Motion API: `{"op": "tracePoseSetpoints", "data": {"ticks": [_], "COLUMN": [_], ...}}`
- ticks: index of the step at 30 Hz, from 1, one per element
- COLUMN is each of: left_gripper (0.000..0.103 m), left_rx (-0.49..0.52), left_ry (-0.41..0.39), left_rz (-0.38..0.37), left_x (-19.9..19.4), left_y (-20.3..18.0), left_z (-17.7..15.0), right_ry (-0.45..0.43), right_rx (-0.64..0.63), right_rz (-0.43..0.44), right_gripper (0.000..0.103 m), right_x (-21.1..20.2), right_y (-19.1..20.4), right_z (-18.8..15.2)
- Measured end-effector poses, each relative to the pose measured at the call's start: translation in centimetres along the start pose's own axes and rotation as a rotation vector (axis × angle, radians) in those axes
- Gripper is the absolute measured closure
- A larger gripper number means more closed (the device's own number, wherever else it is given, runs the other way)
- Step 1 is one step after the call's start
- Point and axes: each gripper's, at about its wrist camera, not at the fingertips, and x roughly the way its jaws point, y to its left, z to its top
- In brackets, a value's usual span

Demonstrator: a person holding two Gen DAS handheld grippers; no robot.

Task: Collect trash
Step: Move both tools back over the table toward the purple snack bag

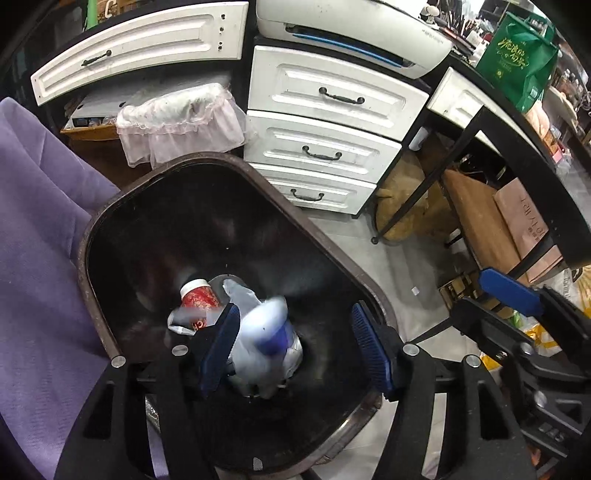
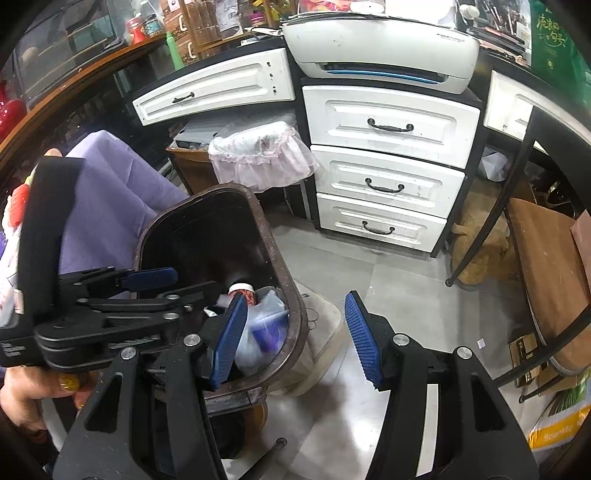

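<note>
Your left gripper hangs over the bin, its fingers apart above the trash inside. In the bin, a bag lies directly below your fingers, with a can just left of it and touching it. Your right gripper sits to the right of the left one, its left finger over the bin's rim and its right finger over the floor. Beyond the bin stand the drawers, with a printer on top. A chair stands left of the bin.
</note>
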Motion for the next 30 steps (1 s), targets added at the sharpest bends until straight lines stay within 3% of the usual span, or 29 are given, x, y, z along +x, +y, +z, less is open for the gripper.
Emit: {"op": "tracePoseSetpoints", "data": {"ticks": [15,17,30], "left_gripper": [0.039,0.038,0.038], "left_rx": [0.055,0.048,-0.001], "left_ry": [-0.164,-0.182,-0.269], "left_rz": [0.045,0.056,0.094], "left_x": [-4.9,-5.5,-9.2], "left_y": [-1.7,-1.8,-1.0], "left_z": [0.3,0.4,0.6], "right_ry": [-0.021,-0.031,-0.046], "right_rx": [0.012,0.016,0.025], "right_rz": [-0.025,-0.034,-0.029], "right_gripper": [0.043,0.037,0.037], "right_x": [-0.4,-0.6,-1.2], "right_y": [-0.6,-0.7,-0.8], "right_z": [0.4,0.5,0.8]}}
